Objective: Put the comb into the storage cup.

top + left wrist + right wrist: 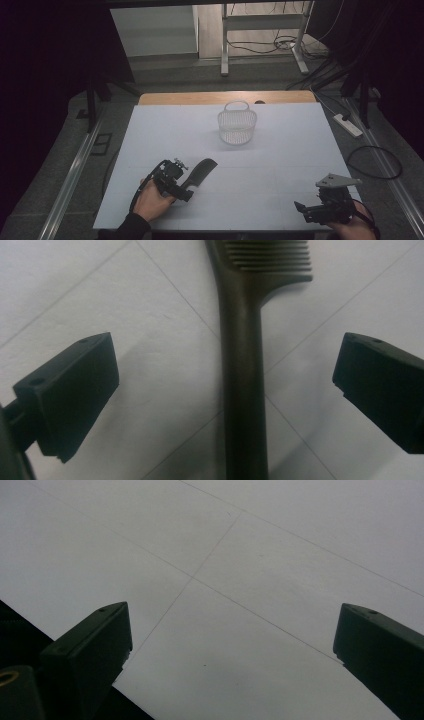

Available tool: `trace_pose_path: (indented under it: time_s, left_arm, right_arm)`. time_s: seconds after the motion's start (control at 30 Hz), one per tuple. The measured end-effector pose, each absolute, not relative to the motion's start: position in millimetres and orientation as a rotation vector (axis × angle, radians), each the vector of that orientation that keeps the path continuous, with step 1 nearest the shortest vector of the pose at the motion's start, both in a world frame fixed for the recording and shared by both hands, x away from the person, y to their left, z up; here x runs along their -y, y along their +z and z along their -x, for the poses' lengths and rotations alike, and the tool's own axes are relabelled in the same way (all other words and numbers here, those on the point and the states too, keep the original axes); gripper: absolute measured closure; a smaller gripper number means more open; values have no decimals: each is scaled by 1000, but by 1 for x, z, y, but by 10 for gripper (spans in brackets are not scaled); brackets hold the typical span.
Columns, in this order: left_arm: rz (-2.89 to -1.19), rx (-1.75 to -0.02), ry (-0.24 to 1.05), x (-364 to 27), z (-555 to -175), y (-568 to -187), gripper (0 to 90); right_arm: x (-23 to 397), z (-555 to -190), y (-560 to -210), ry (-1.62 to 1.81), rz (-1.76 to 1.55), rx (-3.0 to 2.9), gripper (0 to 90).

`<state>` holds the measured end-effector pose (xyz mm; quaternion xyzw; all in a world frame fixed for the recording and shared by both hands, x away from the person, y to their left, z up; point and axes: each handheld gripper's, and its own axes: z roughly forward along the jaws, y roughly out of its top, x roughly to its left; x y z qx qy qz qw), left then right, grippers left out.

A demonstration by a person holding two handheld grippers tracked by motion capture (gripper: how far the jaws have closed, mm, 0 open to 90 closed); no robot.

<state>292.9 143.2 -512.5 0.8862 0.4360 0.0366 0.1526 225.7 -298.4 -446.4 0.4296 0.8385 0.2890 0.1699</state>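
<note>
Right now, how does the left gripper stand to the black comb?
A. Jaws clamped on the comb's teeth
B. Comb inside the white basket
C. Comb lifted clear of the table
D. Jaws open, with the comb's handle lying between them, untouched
D. In the left gripper view the left gripper has both jaws spread wide, and the comb handle lies on the table between them with clear gaps on either side.

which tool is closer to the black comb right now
Left. The left tool stands open astride the comb, its handle between the jaws with neither touching it. The right tool sits open at the table's near right corner, far from the comb.
</note>
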Motion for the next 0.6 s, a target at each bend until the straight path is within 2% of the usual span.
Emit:
trace_pose_path:
  time_s: [0.2,0.47,0.53,0.6]
  left_arm:
    - [-2598,-1263,126,-138,-294,-522,0]
    - [-2589,-1285,105,-138,-295,-522,7]
    - [-2591,-1277,97,-138,-294,-520,28]
    - [-2594,-1249,95,-137,-292,-516,130]
  right_arm:
    - [298,-226,-446,820,-1219,-2383,26]
    - [298,-226,-447,818,-1217,-2385,26]
    - [298,-226,-447,818,-1217,-2386,26]
    - [298,-226,-447,816,-1217,-2386,26]
